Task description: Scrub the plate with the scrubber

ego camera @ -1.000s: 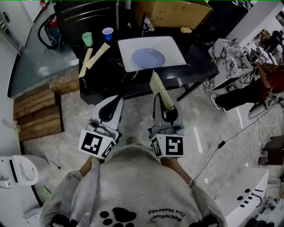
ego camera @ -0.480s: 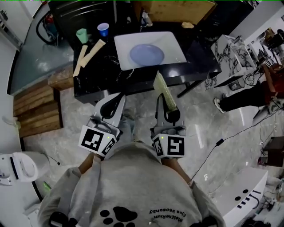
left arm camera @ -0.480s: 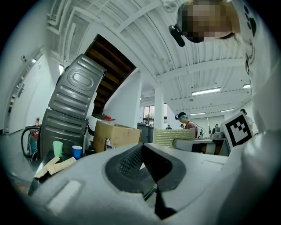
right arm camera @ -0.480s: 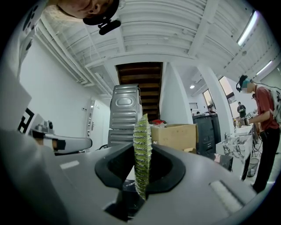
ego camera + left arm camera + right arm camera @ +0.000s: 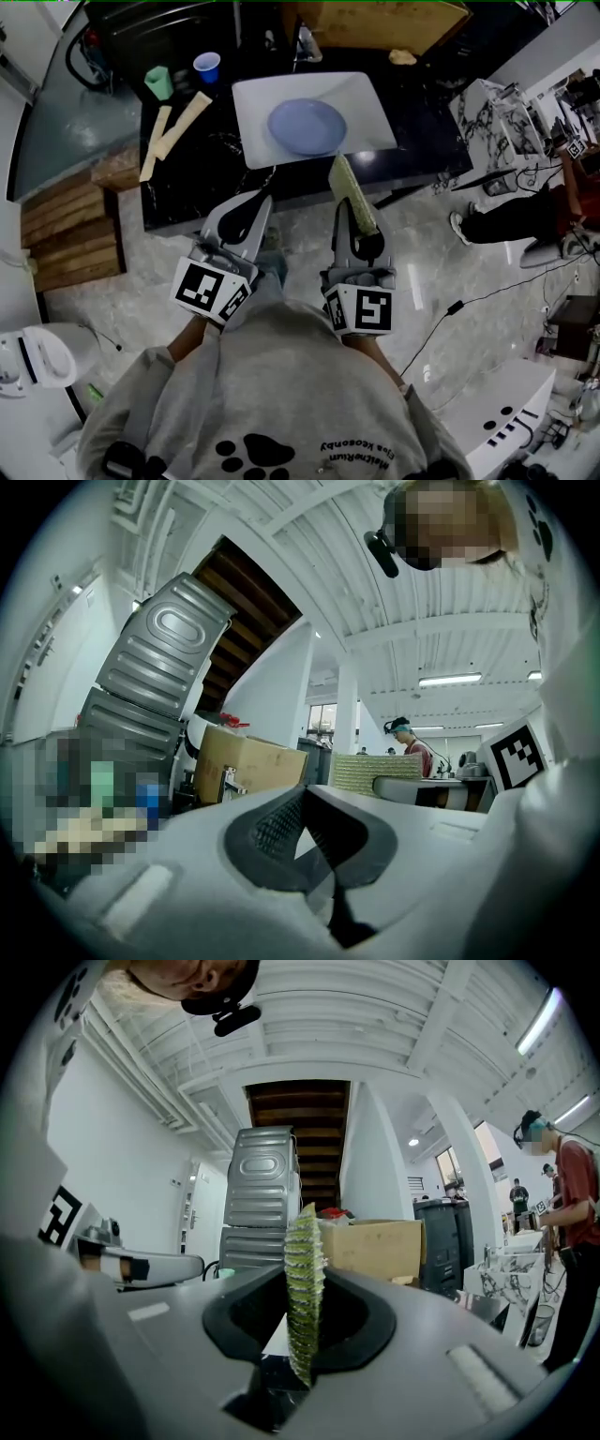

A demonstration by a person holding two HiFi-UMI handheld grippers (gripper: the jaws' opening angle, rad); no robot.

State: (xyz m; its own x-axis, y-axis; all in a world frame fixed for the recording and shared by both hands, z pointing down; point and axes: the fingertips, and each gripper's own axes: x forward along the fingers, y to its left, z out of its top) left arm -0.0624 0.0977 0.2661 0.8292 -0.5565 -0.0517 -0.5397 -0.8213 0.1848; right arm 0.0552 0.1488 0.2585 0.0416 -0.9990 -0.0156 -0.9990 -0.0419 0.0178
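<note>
The step now looks like bringing the scrubber to the plate, & it isn't on it yet. To do it well, the L gripper, low & left of the plate, could prob. come up to the rim of the white tray that the plate sits in, to stop it sliding. Then the R gripper, just below the plate, should go forward & tip down. That way the wide face of the scrubber lies flat on the plate, not its thin edge, & it can rub w/ a soft push. Fingers: the L gripper's two fingers are pressed together w/ nothing in them. The R gripper's fingers are clamped on the scrubber, which stands thin & green between them, far end pointing at the plate's near edge.
</note>
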